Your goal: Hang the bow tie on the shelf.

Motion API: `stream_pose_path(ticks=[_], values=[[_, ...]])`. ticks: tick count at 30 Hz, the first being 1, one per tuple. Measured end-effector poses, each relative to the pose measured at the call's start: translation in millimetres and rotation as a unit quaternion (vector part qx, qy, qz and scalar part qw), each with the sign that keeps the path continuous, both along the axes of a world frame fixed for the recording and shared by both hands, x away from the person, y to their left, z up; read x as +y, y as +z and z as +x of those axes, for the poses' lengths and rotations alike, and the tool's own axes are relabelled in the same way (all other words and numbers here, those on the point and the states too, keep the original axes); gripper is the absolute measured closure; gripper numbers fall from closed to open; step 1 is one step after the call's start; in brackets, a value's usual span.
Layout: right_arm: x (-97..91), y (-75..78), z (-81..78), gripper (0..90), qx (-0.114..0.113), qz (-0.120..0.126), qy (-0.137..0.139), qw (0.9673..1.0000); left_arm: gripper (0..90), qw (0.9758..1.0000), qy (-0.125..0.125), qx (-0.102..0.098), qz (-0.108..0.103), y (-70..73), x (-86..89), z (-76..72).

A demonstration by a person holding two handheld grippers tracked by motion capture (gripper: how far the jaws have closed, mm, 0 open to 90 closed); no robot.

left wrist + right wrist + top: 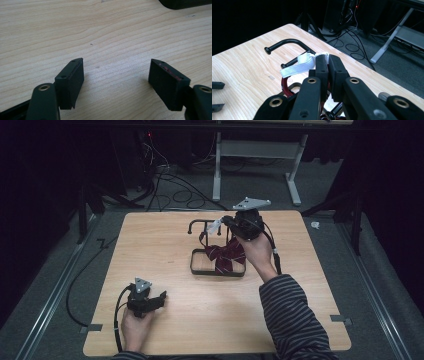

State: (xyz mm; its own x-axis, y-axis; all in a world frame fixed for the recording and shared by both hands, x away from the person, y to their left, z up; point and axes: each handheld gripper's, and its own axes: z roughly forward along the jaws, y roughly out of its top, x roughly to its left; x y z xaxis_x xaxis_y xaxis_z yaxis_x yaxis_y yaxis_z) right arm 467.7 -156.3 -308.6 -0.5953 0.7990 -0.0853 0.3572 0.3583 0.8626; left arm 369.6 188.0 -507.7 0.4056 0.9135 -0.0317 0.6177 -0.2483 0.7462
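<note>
Your right gripper (325, 58) is pinching its jaws tight on the white elastic strap (298, 65) of the striped bow tie (225, 254), keeping the strap stretched above the black wire stand (202, 225), seemingly so the loop can go over or come off the bar while the bow is hanging against the frame. Your left gripper (116, 80) is resting wide open and empty on the table (150, 245), well apart.
</note>
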Motion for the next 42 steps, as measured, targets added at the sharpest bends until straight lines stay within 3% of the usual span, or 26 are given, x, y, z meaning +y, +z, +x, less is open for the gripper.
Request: stream_pose_path(ticks=[14, 42], values=[[1.4, 0.4, 5.7, 88.1, -0.003, 0.002, -0.004, 1.0, 29.1, 1.0, 0.0, 0.0, 0.001, 0.0, 0.0, 0.0], [11.9, -12.7, 15.6, 87.6, 0.018, -0.019, -0.004, 0.9997, 29.2, 1.0, 0.0, 0.001, 0.0, 0.1, 0.2, 0.0]])
